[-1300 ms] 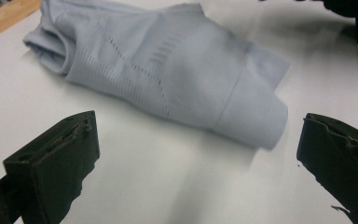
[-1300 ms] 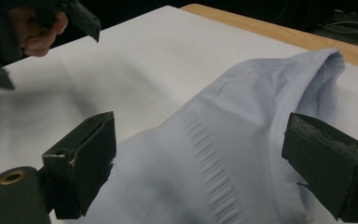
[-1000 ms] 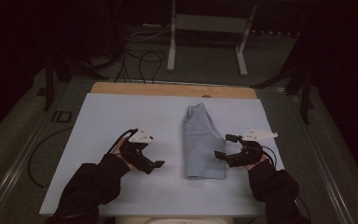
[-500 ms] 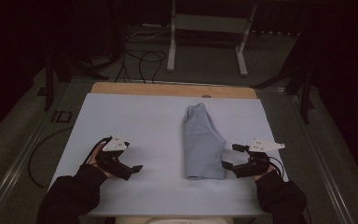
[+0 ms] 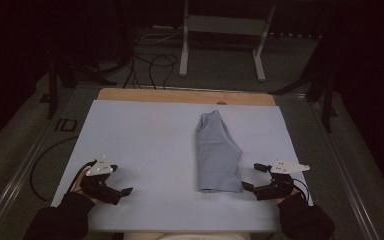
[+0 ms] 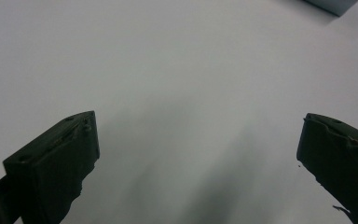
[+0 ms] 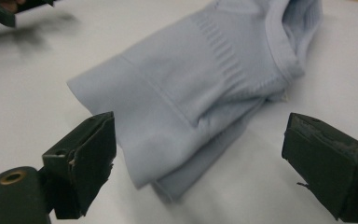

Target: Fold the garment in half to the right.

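Jaws of both grippers spread wide, nothing between them. Left gripper (image 5: pixel 111 186): near the table's (image 5: pixel 145 145) front edge, well apart from the garment; in the left gripper view its jaws frame bare table surface, with a corner of the cloth far beyond and to the right of them. Right gripper (image 5: pixel 258 183): just beside the near right corner of the garment, jaws pointing toward it, not touching as far as can be told. Item: light blue garment (image 5: pixel 217 152), folded into a narrow stack lying lengthwise on the table; in the right gripper view the folded garment (image 7: pixel 200 98) lies ahead of and between the jaws, layered edges nearest the left jaw, ribbed band and rolled hem farther off toward the right jaw. Status, as judged: folding appears largely done, the bundle compact and lying free. Remaining: possibly one more fold across its length or a final tidy; the layers at the near end sit slightly uneven.
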### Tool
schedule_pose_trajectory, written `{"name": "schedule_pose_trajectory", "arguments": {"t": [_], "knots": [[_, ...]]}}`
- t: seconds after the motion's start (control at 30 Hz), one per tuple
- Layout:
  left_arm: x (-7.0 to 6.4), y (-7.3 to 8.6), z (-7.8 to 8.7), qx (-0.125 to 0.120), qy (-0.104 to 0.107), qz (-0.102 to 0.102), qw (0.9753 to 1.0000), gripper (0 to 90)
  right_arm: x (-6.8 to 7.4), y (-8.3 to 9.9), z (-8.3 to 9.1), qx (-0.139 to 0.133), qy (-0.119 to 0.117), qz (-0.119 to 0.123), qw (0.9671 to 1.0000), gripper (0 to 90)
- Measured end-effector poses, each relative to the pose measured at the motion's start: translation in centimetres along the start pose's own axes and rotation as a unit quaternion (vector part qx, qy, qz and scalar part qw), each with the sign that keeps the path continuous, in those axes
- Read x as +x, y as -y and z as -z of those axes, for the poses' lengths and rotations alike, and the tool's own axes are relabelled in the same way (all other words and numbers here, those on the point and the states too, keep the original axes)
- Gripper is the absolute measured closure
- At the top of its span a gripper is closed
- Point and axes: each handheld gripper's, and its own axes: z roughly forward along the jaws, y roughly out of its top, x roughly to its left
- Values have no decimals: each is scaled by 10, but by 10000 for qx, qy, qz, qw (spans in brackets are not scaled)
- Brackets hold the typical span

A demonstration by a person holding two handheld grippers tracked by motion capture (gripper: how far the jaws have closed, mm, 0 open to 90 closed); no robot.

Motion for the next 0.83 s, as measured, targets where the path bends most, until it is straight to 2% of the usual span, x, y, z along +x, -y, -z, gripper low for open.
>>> {"name": "schedule_pose_trajectory", "arguments": {"t": [0.13,0.23,0.33,0.53,0.67,0.83], "knots": [[2,8,8,35,-174,44,9998,0,2,6,3,65,82,9,9999,99],[3,14,10,44,-336,103,9994,0,3,10,6,27,98,-80,9999,100],[3,21,13,49,-367,155,9992,0,5,14,9,40,139,-123,9998,100],[3,29,20,-12,-523,210,9984,0,7,20,8,293,391,-34,9988,100],[2,31,21,6,-630,218,9978,0,8,20,5,292,417,-5,9987,100],[3,30,21,-41,-614,261,9978,0,7,21,6,282,415,-51,9987,100]]}}
